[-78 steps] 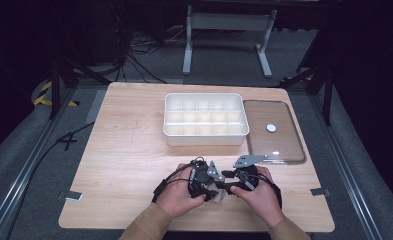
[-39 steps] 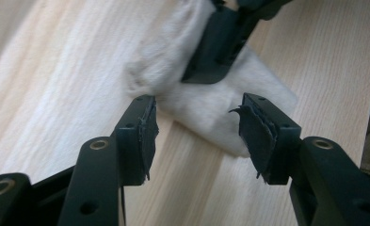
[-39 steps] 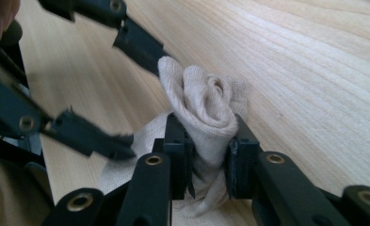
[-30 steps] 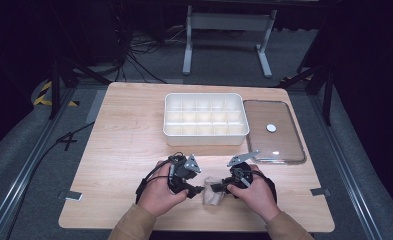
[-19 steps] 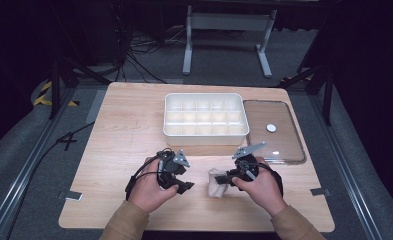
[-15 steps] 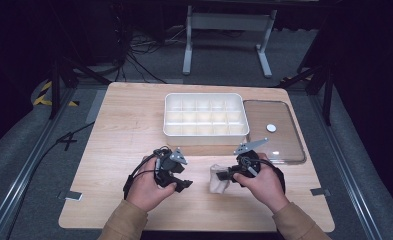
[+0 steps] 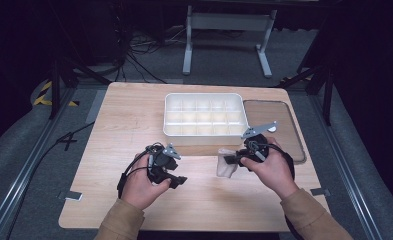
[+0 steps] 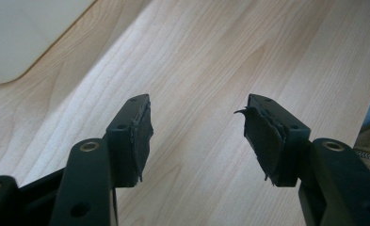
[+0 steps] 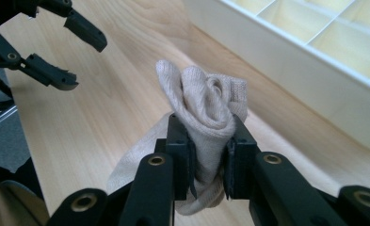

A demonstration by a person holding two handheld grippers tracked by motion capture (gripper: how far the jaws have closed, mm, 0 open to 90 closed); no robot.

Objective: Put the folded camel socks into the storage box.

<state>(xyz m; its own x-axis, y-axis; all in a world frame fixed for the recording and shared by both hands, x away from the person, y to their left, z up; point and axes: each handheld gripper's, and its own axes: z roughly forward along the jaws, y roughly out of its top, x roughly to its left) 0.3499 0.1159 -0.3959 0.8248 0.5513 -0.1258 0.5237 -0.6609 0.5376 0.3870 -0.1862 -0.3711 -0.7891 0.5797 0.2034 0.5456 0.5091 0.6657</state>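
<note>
A rolled beige sock (image 9: 206,99) is pinched between the jaws of my right gripper (image 9: 206,136), its loose end hanging below. From above, the sock (image 7: 225,164) hangs just over the table, in front of the white compartment box (image 7: 204,140), with my right gripper (image 7: 230,161) shut on it. My left gripper (image 7: 176,180) sits further left above bare wood. Its jaws have just been opening and nothing is between them (image 8: 197,117). The right gripper view catches the left gripper (image 9: 81,63) at top left, apart from the sock.
The white box (image 9: 314,70) has several empty compartments and stands at the table's far middle; its corner (image 8: 22,33) shows in the left gripper view. A brownish clear lid (image 7: 284,142) lies flat to its right. Bare wooden table (image 7: 119,130) extends to the left.
The two hands have drawn apart. The left gripper let go of the sock and moved left, jaws wider. The right gripper rose with the sock toward the box.
</note>
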